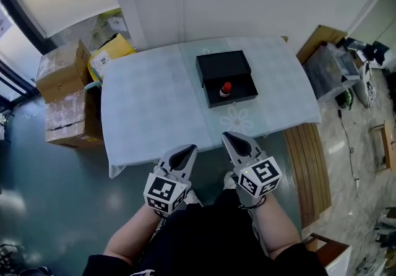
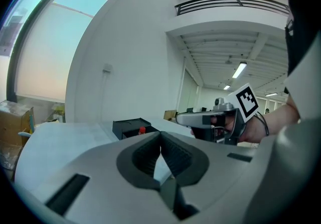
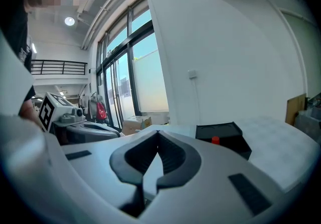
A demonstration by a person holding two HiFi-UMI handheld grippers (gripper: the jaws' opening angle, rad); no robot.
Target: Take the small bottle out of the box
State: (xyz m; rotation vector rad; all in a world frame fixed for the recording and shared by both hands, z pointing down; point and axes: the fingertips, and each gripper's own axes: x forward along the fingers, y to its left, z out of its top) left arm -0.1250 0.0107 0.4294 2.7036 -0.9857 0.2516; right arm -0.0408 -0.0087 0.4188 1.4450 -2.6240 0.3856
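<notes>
Left hand-held gripper (image 1: 185, 153): jaws pressed together, tips meeting, nothing between them. It sits right at the near edge of the tabletop (image 1: 148, 107), nose aimed far.
Right hand-held gripper (image 1: 232, 140): pressed together as well, and empty. It is just right of the left one, over the near edge.
Small bottle (image 1: 225, 90): red cap, and there it is in the near half of the box (image 1: 223, 64), untouched and well apart from both grippers.
Box: black, lying open, far of centre and slightly right on the tabletop.
Tabletop: covered in a pale blue cloth.
Left, on the floor: cardboard boxes (image 1: 62, 92) stacked beside the tabletop.
Right: wooden bench (image 1: 307, 169) alongside.
</notes>
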